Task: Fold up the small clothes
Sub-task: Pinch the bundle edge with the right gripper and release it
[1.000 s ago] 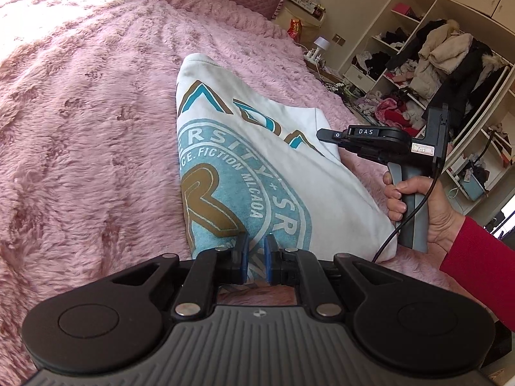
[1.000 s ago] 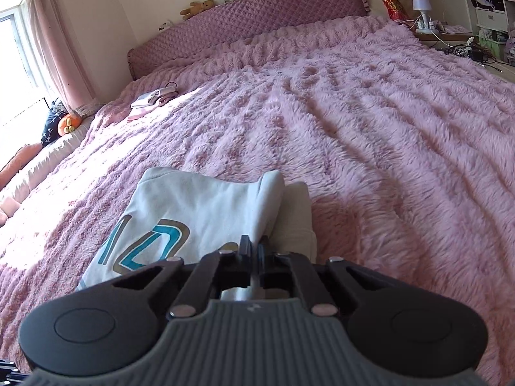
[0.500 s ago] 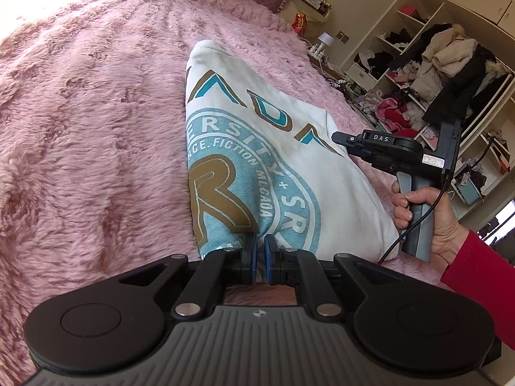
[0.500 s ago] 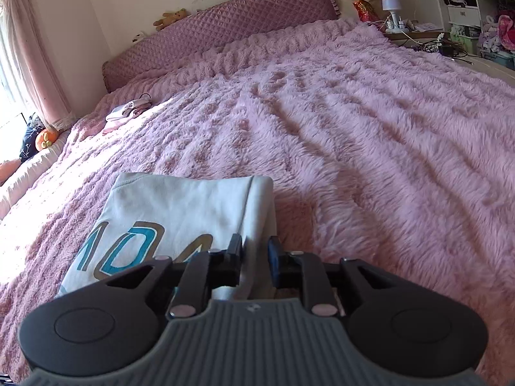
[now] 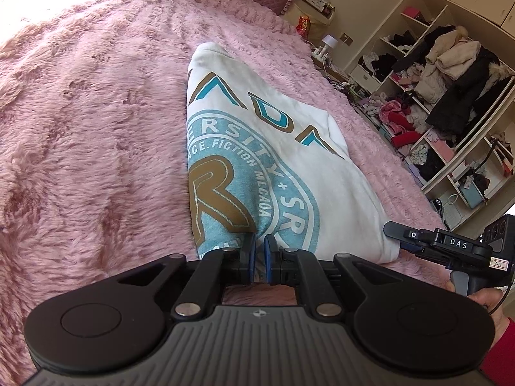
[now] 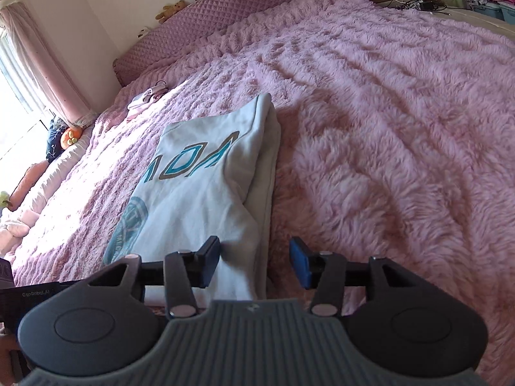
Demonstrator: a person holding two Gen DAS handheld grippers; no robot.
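The white printed shirt (image 5: pixel 283 160) lies folded on the fluffy pink bed (image 5: pixel 80 128). Left gripper (image 5: pixel 258 251) is pinched tight on the shirt's near hem, right at the blue print. Right gripper (image 6: pixel 256 257) has just been opening, its jaws now well apart with the shirt's folded edge between them, pads clear of the cloth.

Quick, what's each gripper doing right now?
Left gripper: shut on the shirt hem.
Right gripper: open, jaws just been opening, shirt edge between them but not pinched.
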